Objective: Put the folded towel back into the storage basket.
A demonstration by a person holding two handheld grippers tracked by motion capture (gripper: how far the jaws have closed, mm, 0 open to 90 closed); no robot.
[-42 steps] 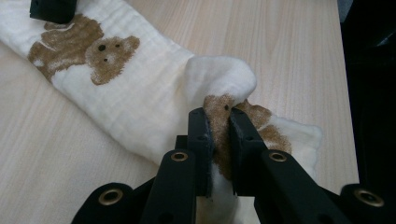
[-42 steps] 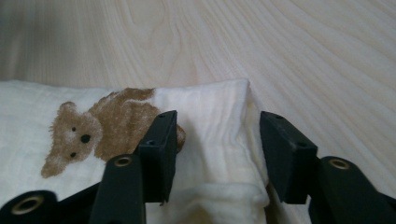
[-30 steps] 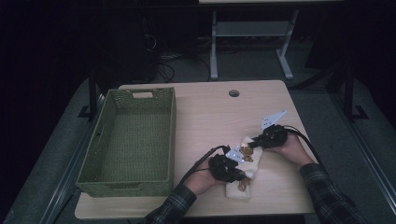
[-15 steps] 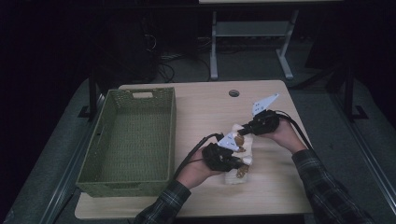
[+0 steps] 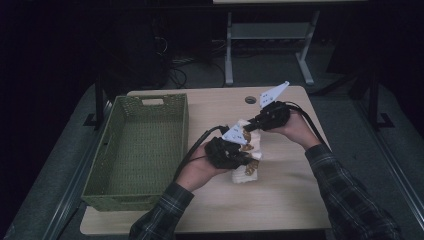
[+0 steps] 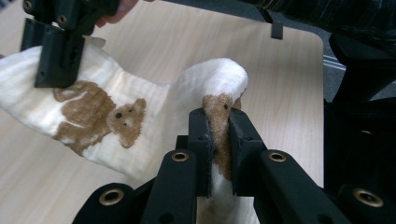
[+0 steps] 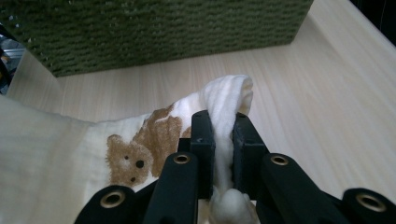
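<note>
Jaws of both grippers are clamped on the cream terry cloth with brown bear prints [image 5: 248, 150]: the left gripper [image 6: 218, 135] pinches one bunched edge, the right gripper [image 7: 223, 140] another, the cloth stretched between them above the pale wooden worktop [image 5: 290, 185], beside the green woven basket [image 5: 140, 145].

A dim lab or studio — a bare pale-wood table [image 5: 280, 200] with a cable port [image 5: 250, 100], loose cables [image 5: 175, 62] on grey floor, and a metal desk frame [image 5: 265, 35] behind, against black surroundings.
</note>
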